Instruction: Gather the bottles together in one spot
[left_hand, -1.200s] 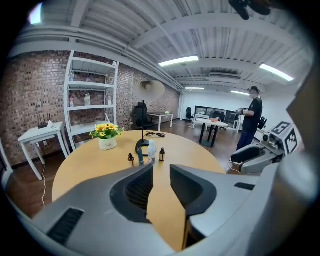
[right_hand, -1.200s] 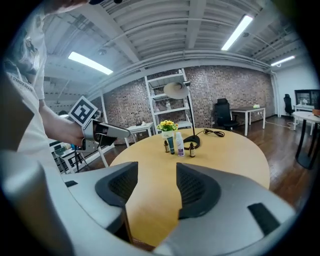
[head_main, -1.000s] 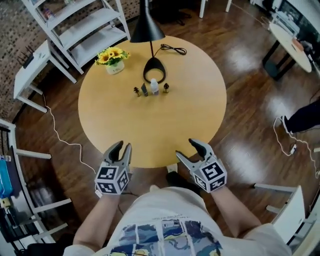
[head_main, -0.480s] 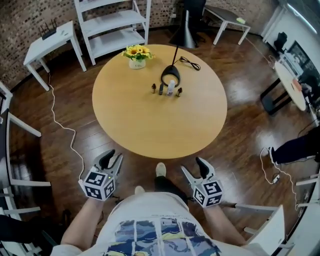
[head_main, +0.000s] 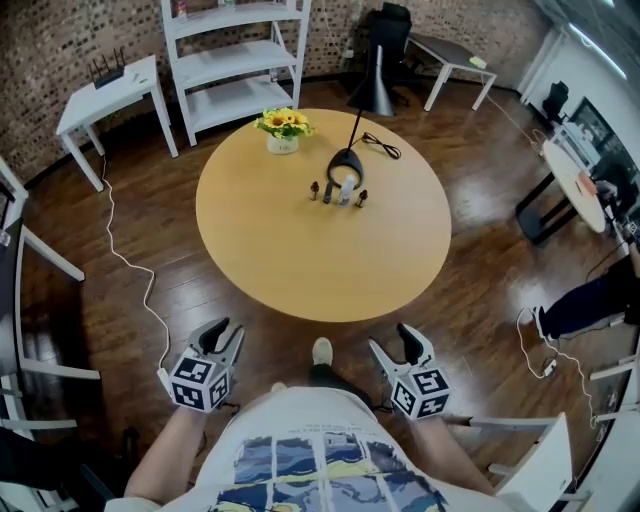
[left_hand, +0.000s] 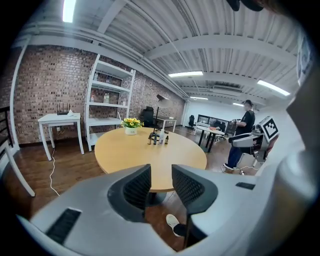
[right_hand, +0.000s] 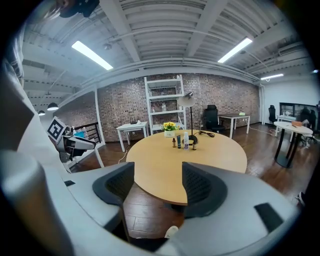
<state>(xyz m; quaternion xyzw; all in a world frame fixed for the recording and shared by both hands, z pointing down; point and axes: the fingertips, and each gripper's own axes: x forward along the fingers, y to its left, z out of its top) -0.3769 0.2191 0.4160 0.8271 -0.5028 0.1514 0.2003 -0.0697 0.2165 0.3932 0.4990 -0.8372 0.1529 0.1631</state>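
Note:
Several small bottles stand in a tight row on the round wooden table, by the black lamp base; one is white, the others dark. They also show far off as the bottles and the bottles. My left gripper hangs off the table's near edge, over the floor; its jaws have just been opening and stand a little apart with nothing between them. My right gripper is also back from the edge, its jaws just opened wide and empty.
A vase of yellow flowers stands at the table's far side. A white shelf and a white side table are beyond it. A cable runs over the floor at the left. A seated person's legs are at the right.
Both grippers have drawn back from the table's near edge to over the floor, and the table now lies farther off. The bottles have not moved.

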